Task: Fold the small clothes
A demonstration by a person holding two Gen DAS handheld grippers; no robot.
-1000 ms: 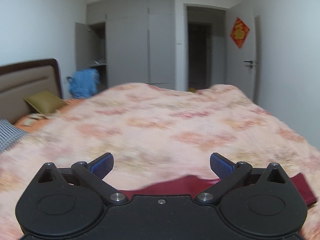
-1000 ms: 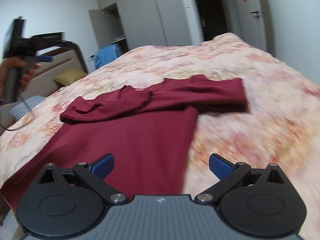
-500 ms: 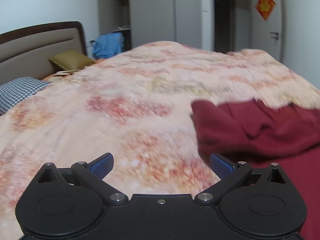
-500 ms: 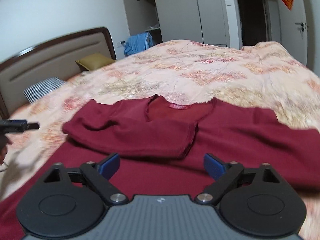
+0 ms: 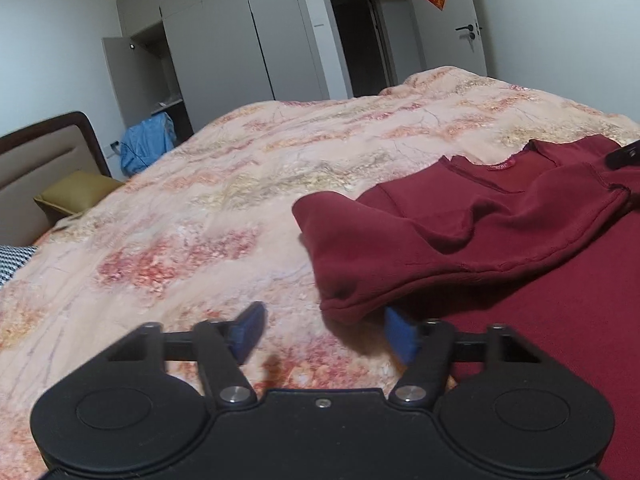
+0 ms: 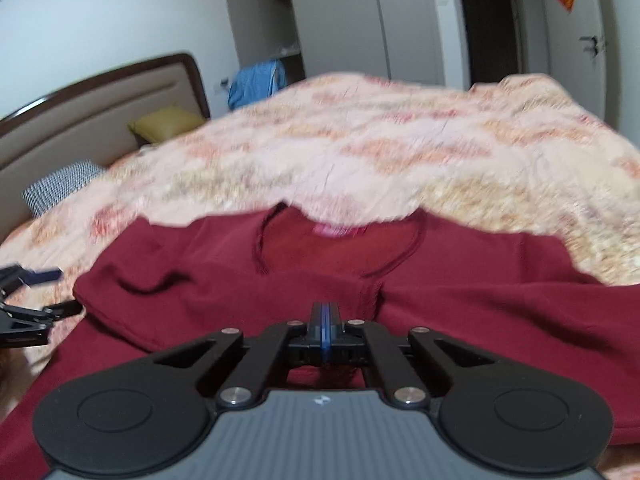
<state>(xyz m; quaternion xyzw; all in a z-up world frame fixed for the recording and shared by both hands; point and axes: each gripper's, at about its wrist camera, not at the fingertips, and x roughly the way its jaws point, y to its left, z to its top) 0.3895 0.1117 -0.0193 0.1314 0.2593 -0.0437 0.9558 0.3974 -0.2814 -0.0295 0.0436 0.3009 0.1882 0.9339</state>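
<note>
- The bedspread point(image 5: 208, 216) lies bare and open left of and beyond the maroon shirt point(image 5: 500, 240), all the way to the far edge of the bed.
- The shirt's folded-over sleeve point(image 5: 360, 264) makes a raised hump directly ahead of the left tool point(image 5: 324, 330), whose jaws are closing with only the sleeve's edge near the right pad.
- A yellow pillow point(image 5: 76, 196), a checked pillow point(image 6: 60, 186) and the headboard point(image 6: 100, 108) bound the left side.
</note>
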